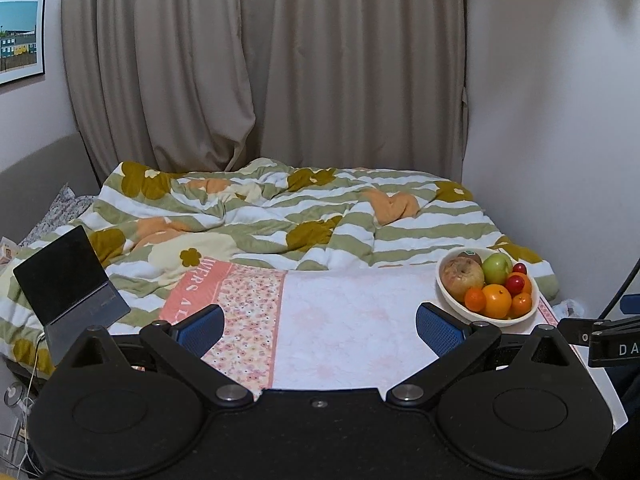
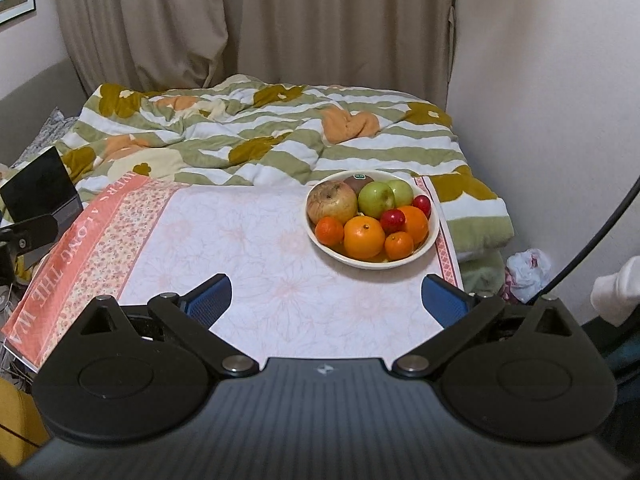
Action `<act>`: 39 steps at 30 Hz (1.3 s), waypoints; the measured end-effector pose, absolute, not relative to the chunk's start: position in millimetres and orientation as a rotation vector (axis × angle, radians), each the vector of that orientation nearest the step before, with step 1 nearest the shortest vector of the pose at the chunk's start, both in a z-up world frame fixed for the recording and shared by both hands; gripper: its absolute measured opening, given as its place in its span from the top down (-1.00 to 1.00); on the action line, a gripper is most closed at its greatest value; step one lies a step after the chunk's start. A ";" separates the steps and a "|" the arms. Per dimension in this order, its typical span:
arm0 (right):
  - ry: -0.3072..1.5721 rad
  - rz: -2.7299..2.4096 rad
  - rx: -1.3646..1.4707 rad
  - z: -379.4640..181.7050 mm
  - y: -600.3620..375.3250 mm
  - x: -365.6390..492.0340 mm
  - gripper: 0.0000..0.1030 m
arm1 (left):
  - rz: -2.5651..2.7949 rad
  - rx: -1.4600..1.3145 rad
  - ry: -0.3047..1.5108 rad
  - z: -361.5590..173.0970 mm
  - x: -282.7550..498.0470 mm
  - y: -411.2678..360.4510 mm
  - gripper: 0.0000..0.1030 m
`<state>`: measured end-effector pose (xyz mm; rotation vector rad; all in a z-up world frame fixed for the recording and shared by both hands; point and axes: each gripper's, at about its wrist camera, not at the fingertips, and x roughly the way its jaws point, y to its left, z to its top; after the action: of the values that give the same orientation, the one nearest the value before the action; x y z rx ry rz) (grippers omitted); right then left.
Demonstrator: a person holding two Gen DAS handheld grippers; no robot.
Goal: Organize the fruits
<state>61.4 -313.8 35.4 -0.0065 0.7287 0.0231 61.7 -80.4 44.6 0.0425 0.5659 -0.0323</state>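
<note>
A white bowl (image 2: 434, 236) full of fruit stands at the far right of a table under a pink floral cloth (image 2: 256, 248). In it lie a brownish apple (image 2: 332, 202), green apples (image 2: 375, 199), oranges (image 2: 364, 237), small mandarins (image 2: 329, 230), red plums (image 2: 393, 219) and a kiwi (image 2: 359, 181). My right gripper (image 2: 326, 300) is open, low over the cloth's near edge, short of the bowl. My left gripper (image 1: 320, 330) is open with nothing between its fingers; the same bowl (image 1: 452, 299) sits to its front right.
Behind the table lies a bed with a striped flowered duvet (image 1: 280, 216), beige curtains (image 1: 260, 68) beyond it. A dark tablet on a stand (image 1: 64, 276) is at the left. A black clamp arm (image 1: 608, 338) juts in at the right; a plastic bag (image 2: 526, 268) lies on the floor.
</note>
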 end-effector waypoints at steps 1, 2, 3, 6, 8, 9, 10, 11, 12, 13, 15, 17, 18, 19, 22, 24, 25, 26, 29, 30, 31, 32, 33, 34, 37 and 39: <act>0.734 0.019 -0.008 34.7 -312.4 61.0 -1.00 | -0.034 0.045 0.569 44.5 61.6 -79.8 -1.00; 0.737 0.016 -0.009 34.7 -312.3 61.6 -1.00 | -0.036 0.045 0.570 44.3 62.3 -78.3 -1.00; 0.739 0.013 -0.009 34.6 -311.6 60.6 -1.00 | -0.039 0.044 0.571 44.1 62.6 -76.9 -1.00; 0.743 0.007 -0.003 34.5 -311.2 60.1 -1.00 | -0.048 0.039 0.574 43.8 63.2 -74.1 -1.00; 0.749 0.004 0.002 33.5 -311.3 60.7 -1.00 | -0.052 0.041 0.577 43.6 63.5 -72.9 -1.00; 0.750 0.003 0.004 33.3 -310.9 60.9 -1.00 | -0.051 0.043 0.577 43.7 63.5 -72.9 -1.00; 0.750 0.003 0.003 33.2 -310.9 61.2 -1.00 | -0.051 0.043 0.575 43.3 63.5 -72.6 -1.00; 0.751 0.004 0.001 33.1 -311.1 61.2 -1.00 | -0.053 0.043 0.575 43.1 63.9 -71.6 -1.00; 0.750 0.005 0.001 33.0 -311.1 61.3 -1.00 | -0.053 0.043 0.576 42.9 64.0 -71.3 -1.00; 0.751 0.005 -0.001 33.0 -310.8 61.4 -1.00 | -0.050 0.042 0.578 42.8 64.1 -71.4 -1.00; 0.753 0.007 0.000 32.1 -310.3 61.2 -1.00 | -0.049 0.040 0.583 42.7 64.3 -71.3 -1.00; 0.755 0.007 0.002 31.5 -309.2 61.9 -1.00 | -0.049 0.040 0.584 42.1 63.8 -71.1 -1.00; 0.758 0.007 0.004 31.1 -308.3 62.5 -1.00 | -0.049 0.042 0.583 42.1 63.9 -70.9 -1.00; 0.761 0.008 0.005 30.7 -307.3 62.9 -1.00 | -0.050 0.042 0.582 42.1 63.8 -70.8 -1.00; 0.767 0.008 0.008 30.1 -305.6 63.9 -1.00 | -0.049 0.045 0.582 41.3 64.4 -69.2 -1.00; 0.767 0.008 0.010 30.3 -305.3 64.0 -1.00 | -0.048 0.043 0.583 41.2 64.4 -67.2 -1.00; 0.766 0.008 0.010 30.5 -305.5 64.0 -1.00 | -0.048 0.043 0.583 41.2 64.5 -67.1 -1.00; 0.766 0.009 0.010 30.5 -305.6 64.1 -1.00 | -0.049 0.042 0.584 41.2 64.5 -67.2 -1.00; 0.768 0.008 0.010 30.4 -305.1 64.7 -1.00 | -0.050 0.040 0.585 41.4 64.5 -65.5 -1.00; 0.769 0.007 0.011 30.0 -304.5 65.1 -1.00 | -0.049 0.041 0.585 41.4 64.5 -65.7 -1.00; 0.770 0.007 0.011 29.7 -303.9 64.8 -1.00 | -0.049 0.042 0.585 41.4 64.5 -65.7 -1.00; 0.769 0.007 0.012 29.8 -304.0 65.3 -1.00 | -0.049 0.041 0.585 41.4 64.4 -65.7 -1.00; 0.769 0.007 0.012 29.9 -304.1 65.5 -1.00 | -0.049 0.041 0.586 41.4 64.2 -65.4 -1.00; 0.769 0.006 0.013 29.5 -303.4 65.2 -1.00 | -0.049 0.040 0.586 41.5 64.4 -65.9 -1.00; 0.770 0.007 0.014 29.9 -304.3 65.5 -1.00 | -0.052 0.038 0.589 41.3 65.2 -63.9 -1.00; 0.772 0.007 0.017 29.1 -303.0 65.3 -1.00 | -0.055 0.038 0.591 40.7 65.4 -62.8 -1.00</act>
<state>65.3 -303.0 29.1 0.0166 0.7719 0.0067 65.4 -62.8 40.7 0.0380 0.5910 -0.0548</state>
